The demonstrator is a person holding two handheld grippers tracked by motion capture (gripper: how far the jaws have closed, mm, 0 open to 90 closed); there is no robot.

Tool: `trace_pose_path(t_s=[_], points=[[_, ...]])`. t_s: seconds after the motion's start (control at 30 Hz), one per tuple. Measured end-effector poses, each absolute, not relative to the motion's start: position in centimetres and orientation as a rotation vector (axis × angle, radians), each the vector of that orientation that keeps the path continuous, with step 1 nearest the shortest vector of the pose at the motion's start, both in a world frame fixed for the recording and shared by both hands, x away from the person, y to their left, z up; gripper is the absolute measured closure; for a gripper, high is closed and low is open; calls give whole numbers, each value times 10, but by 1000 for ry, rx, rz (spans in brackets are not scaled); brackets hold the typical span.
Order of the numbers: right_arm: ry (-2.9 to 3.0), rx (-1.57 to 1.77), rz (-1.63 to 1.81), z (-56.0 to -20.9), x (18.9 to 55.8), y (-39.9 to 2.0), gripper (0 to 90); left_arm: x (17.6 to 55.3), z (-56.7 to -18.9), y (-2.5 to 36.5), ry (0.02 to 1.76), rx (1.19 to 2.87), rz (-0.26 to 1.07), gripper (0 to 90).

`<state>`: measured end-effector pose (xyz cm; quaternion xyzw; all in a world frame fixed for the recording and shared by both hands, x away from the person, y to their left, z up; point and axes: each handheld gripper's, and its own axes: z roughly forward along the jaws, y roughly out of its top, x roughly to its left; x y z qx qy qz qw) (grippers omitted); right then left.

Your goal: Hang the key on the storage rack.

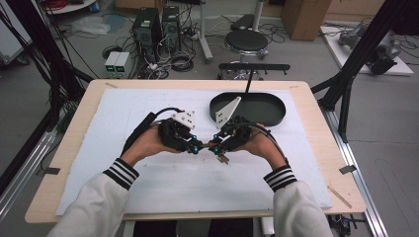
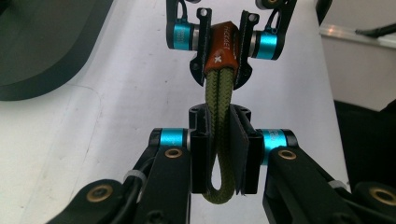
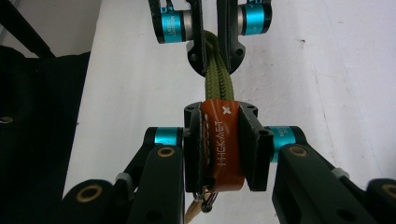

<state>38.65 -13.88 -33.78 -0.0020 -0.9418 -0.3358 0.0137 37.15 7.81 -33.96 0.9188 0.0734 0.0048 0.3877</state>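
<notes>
A short olive-green cord loop (image 2: 218, 93) ends in an orange leather tab (image 3: 224, 154) with white lettering. My left gripper (image 2: 223, 140) is shut on the cord's looped end, which sticks out behind the pads. My right gripper (image 3: 223, 121) is shut on the orange tab, and a small metal ring (image 3: 201, 205) hangs below it. In the high view the two grippers, left (image 1: 196, 148) and right (image 1: 216, 148), meet tip to tip just above the white mat (image 1: 148, 182), with the cord stretched straight between them.
A black oval tray (image 1: 267, 111) lies on the mat behind the right hand. The mat covers most of the wooden table (image 1: 74, 143). Black frame posts stand at both sides, and a stool and computer cases are on the floor beyond.
</notes>
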Motion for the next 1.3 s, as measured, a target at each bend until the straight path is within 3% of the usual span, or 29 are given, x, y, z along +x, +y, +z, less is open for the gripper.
trace_pose_path(t_s=[0.13, 0.17, 0.2, 0.3, 0.33, 0.47, 0.7, 0.93, 1.3], points=[[-2952, -44, -1091, -336, 387, -142, 737, 376, -339, 85, 190, 2257, 42, 753], [-2946, -58, -1109, -337, 388, -145, 737, 377, -340, 87, 192, 2234, 51, 701], [-2942, -94, -1133, -337, 389, -151, 737, 379, -340, 91, 186, 2218, 61, 574], [-2949, -135, -1163, -337, 391, -158, 737, 379, -341, 94, 197, 2195, 81, 420], [-2931, -175, -1197, -336, 392, -165, 737, 378, -341, 97, 273, 2178, 132, 280], [-2950, -280, -1271, -331, 394, -180, 736, 380, -342, 110, 373, 2110, 196, 18], [-2973, -561, -1397, -325, 400, -209, 736, 373, -342, 139, 438, 2019, 232, 17], [-2949, -778, -1576, -318, 403, -233, 736, 355, -346, 182, 486, 1870, 375, 17], [-2893, -1106, -1807, -313, 413, -272, 735, 328, -379, 244, 579, 1764, 452, 17]])
